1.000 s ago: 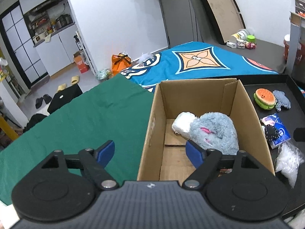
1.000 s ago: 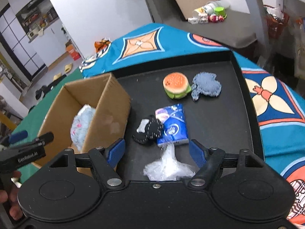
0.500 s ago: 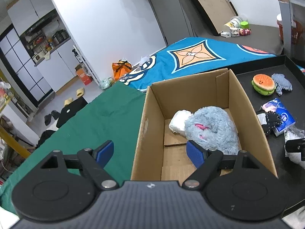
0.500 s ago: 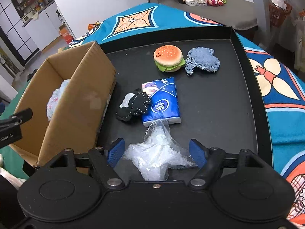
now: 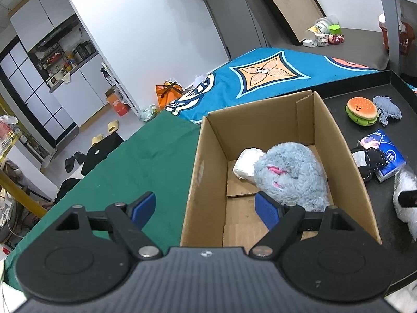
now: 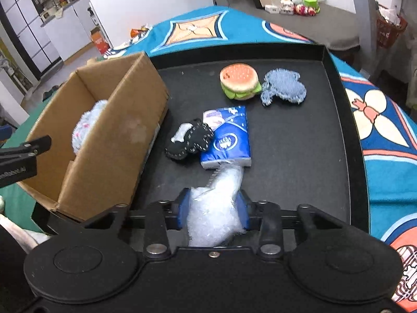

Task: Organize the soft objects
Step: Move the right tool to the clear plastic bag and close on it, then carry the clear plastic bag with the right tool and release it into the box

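Now right gripper (image 6: pixel 213 212) has closed on the clear plastic bag (image 6: pixel 217 203) at the tray's (image 6: pixel 336 130) near edge, ready for the cardboard box (image 6: pixel 114 140); left gripper (image 5: pixel 202 207) hovers wide open, empty.

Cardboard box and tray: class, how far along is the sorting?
Done: a grey plush and a white bundle lie in the cardboard box. In hand: the right gripper is shut on the clear plastic bag. Left on the tray: burger toy, blue cloth, tissue pack, black toy.
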The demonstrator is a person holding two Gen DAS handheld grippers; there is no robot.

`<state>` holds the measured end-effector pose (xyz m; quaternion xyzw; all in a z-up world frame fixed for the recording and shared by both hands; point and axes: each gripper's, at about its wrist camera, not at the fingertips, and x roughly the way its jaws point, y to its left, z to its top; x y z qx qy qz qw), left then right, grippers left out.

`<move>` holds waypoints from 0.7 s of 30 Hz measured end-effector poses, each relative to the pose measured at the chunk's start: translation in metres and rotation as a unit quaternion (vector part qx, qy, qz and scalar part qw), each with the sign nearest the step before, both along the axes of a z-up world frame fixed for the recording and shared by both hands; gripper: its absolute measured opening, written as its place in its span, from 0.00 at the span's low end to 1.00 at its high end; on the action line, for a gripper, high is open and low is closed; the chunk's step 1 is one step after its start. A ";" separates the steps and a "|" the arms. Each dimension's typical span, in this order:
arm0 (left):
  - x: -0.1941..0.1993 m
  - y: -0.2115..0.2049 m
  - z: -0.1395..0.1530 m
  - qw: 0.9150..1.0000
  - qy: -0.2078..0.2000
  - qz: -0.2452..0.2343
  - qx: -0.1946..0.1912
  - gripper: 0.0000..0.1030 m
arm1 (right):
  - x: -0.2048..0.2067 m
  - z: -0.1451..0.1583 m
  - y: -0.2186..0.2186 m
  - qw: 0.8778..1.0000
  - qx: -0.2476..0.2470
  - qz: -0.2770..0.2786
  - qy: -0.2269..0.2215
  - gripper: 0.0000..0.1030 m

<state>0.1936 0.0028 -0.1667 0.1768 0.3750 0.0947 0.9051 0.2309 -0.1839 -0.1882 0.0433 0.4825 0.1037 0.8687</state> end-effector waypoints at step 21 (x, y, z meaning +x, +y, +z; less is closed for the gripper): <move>0.000 0.022 0.008 0.998 -0.004 0.028 -0.060 0.80 | -0.004 0.032 0.016 0.999 -0.023 0.014 -0.046 0.31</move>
